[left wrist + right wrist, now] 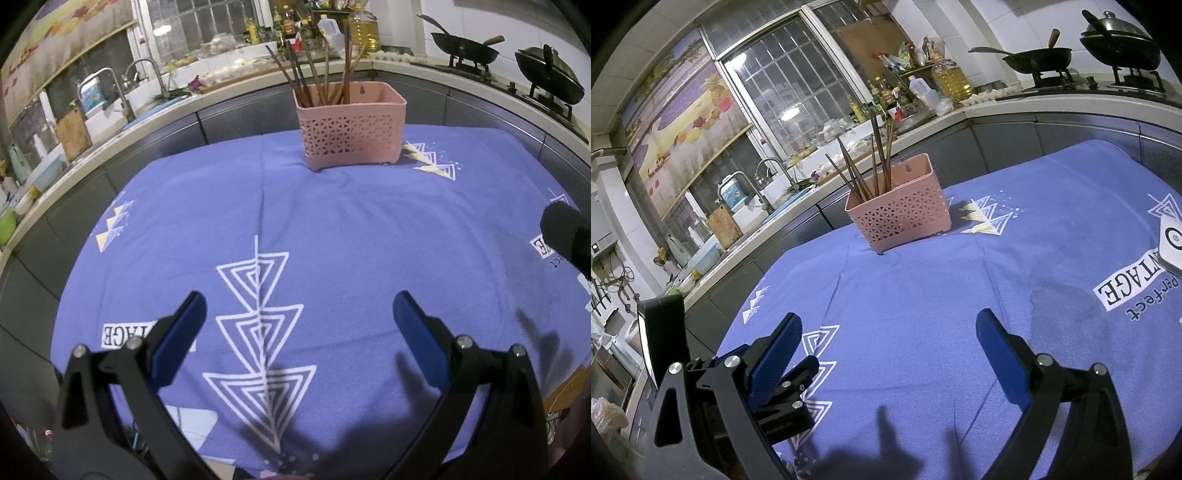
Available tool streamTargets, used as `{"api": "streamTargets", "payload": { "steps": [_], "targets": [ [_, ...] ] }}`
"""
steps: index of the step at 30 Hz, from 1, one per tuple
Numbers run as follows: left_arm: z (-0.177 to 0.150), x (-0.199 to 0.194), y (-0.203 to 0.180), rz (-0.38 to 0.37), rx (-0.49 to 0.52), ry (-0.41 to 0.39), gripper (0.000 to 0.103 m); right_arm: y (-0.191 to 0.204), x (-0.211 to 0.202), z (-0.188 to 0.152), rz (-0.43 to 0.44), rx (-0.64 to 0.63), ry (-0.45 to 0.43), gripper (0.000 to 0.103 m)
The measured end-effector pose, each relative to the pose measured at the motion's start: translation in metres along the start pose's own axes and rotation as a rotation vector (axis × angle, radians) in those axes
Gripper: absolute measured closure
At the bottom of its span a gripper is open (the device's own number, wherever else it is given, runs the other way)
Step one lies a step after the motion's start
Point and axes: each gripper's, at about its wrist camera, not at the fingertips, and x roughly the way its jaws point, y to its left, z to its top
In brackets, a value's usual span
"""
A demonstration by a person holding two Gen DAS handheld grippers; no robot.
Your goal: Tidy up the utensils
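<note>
A pink perforated utensil basket (352, 127) stands at the far side of a table covered by a purple patterned cloth (332, 229). Several brown chopsticks (314, 74) stand upright in its left part. The basket (901, 218) and chopsticks (875, 166) also show in the right wrist view. My left gripper (299, 306) is open and empty, hovering above the near part of the cloth. My right gripper (888, 325) is open and empty, also over the near cloth, well short of the basket. No loose utensils show on the cloth.
A kitchen counter (155, 107) with a sink and faucets curves behind the table at left. Bottles and an oil jug (951, 79) crowd the back corner. Woks (465, 48) sit on the stove at right. A white device (1171, 240) lies at the cloth's right edge.
</note>
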Motion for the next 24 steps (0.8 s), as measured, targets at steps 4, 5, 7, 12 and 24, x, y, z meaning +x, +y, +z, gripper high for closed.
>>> {"api": "streamTargets", "payload": {
  "steps": [4, 5, 7, 12, 24],
  "targets": [
    [-0.0014, 0.0011, 0.0013, 0.002, -0.003, 0.003, 0.006, 0.0011, -0.0005, -0.0011, 0.000, 0.000, 0.001, 0.009],
    [-0.0018, 0.0017, 0.0019, 0.002, -0.003, 0.005, 0.006, 0.0006, -0.0003, -0.0006, 0.000, 0.001, 0.001, 0.009],
    [-0.0026, 0.0026, 0.0024, 0.002, -0.003, 0.009, 0.006, 0.0014, -0.0008, -0.0013, 0.000, 0.002, 0.001, 0.009],
    [-0.0041, 0.0045, 0.0032, 0.002, -0.009, 0.018, 0.006, 0.0004, -0.0002, -0.0003, 0.000, 0.001, 0.001, 0.009],
    [-0.0047, 0.0080, 0.0034, 0.005, -0.012, 0.033, 0.006, 0.0010, -0.0008, -0.0023, -0.001, 0.003, 0.003, 0.009]
  ]
}}
